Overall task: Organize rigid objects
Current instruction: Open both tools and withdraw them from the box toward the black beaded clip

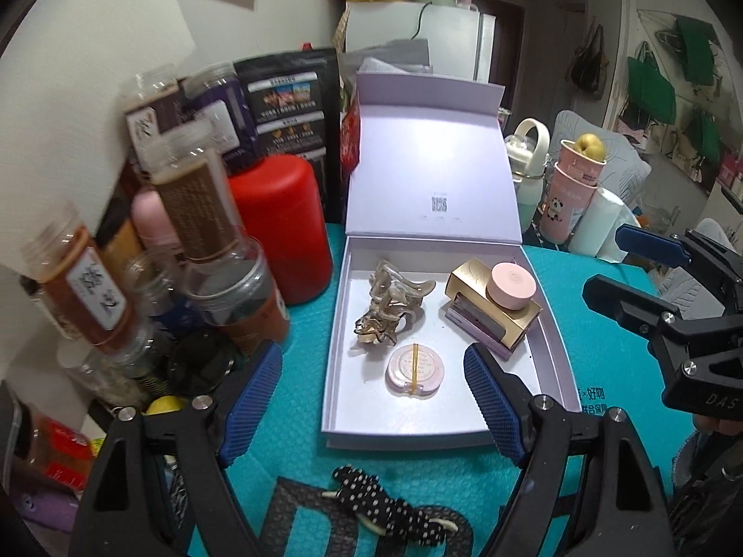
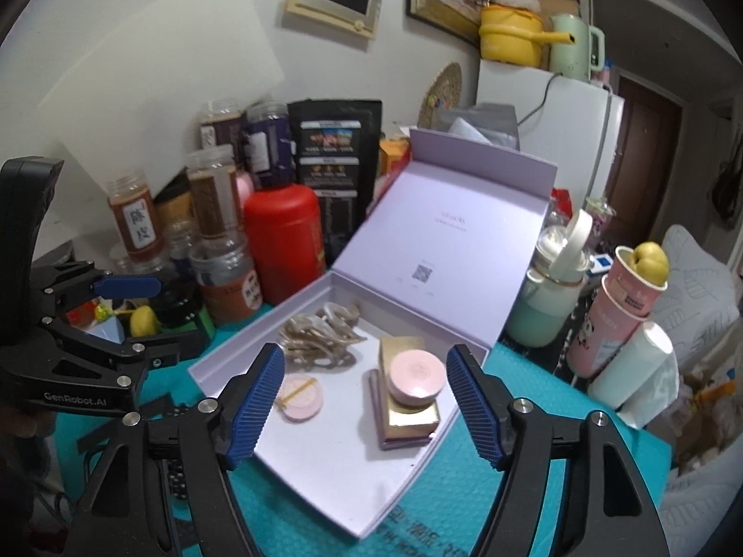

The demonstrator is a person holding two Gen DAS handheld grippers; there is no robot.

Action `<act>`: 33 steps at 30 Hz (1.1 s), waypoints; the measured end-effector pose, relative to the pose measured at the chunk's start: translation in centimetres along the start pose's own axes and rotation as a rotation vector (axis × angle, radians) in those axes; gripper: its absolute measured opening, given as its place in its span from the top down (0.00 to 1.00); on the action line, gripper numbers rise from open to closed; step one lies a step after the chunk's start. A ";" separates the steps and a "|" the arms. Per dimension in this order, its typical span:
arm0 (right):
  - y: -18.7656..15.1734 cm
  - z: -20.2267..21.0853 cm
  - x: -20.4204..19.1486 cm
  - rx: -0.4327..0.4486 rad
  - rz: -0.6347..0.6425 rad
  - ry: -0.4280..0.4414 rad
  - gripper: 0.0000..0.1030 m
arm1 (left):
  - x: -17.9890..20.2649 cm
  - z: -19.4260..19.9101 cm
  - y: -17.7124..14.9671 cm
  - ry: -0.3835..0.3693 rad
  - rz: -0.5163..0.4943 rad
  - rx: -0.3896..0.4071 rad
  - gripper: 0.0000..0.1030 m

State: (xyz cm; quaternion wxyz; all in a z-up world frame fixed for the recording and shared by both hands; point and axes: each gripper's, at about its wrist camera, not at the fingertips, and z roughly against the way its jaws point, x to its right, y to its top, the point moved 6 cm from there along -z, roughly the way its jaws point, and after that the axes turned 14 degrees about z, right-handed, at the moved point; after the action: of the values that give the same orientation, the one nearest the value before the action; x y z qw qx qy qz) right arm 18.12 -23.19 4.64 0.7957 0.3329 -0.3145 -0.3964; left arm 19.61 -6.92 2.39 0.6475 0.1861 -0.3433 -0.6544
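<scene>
An open lilac box [image 1: 550,325] lies on the teal mat, its lid [image 1: 432,162] standing up behind. Inside are pale hair claws [image 1: 390,306], a round pink compact [image 1: 415,369] with a yellow band, and a gold carton [image 1: 483,311] carrying a pink jar [image 1: 511,285]. A black polka-dot hair tie [image 1: 385,506] lies on the mat in front of the box. My left gripper [image 1: 371,352] hovers open above the box's near end, holding nothing. My right gripper [image 2: 366,355] is open too, above the compact [image 2: 302,397] and the jar [image 2: 415,376], which sit well below its pads.
Spice bottles [image 1: 199,204], a red canister [image 1: 278,223] and a black pouch [image 1: 288,111] crowd the left of the box. At the right stand stacked pink cups [image 1: 576,190] with a yellow fruit, a lidded mug [image 1: 527,171] and a white roll [image 2: 636,371].
</scene>
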 end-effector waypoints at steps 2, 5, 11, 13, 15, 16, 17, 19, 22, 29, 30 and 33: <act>0.2 0.8 -0.6 0.014 -0.001 0.002 0.25 | -0.3 1.3 -0.1 0.004 0.001 0.018 0.22; 0.5 2.1 -1.5 0.032 -0.001 0.002 0.23 | -0.7 2.8 -0.3 0.010 0.003 0.040 0.21; 0.4 4.0 -3.5 0.045 0.012 0.010 0.22 | -1.5 5.2 -1.4 -0.001 0.017 0.052 0.21; 0.2 4.5 -4.3 0.045 0.014 0.019 0.22 | -1.9 6.0 -1.9 0.000 0.029 0.057 0.21; 0.0 5.0 -5.0 0.049 0.017 0.030 0.22 | -2.3 6.7 -2.4 -0.002 0.035 0.068 0.21; -0.1 5.2 -5.4 0.051 0.018 0.034 0.22 | -2.5 7.0 -2.6 -0.003 0.037 0.072 0.21; -0.2 5.4 -5.8 0.051 0.020 0.038 0.22 | -2.7 7.3 -2.8 -0.003 0.039 0.075 0.21; -0.4 5.7 -6.6 0.051 0.023 0.049 0.22 | -3.2 7.8 -3.3 -0.002 0.041 0.076 0.21; -1.0 5.7 -7.9 0.043 0.029 0.071 0.22 | -3.9 8.2 -4.1 0.000 0.043 0.071 0.21; -2.0 5.0 -10.5 0.026 0.030 0.128 0.22 | -5.7 8.3 -6.2 0.019 0.054 0.041 0.21; -2.2 4.8 -10.9 0.023 0.029 0.138 0.22 | -6.1 8.3 -6.6 0.017 0.061 0.033 0.21; -2.6 4.0 -12.1 0.013 0.028 0.173 0.22 | -6.9 8.2 -7.5 0.011 0.084 0.016 0.21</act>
State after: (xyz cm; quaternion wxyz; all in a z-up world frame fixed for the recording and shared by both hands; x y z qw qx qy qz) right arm 8.07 -15.32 2.12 0.8233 0.3664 -0.2517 -0.3529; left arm 9.20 0.99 1.50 0.6749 0.1804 -0.3523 -0.6228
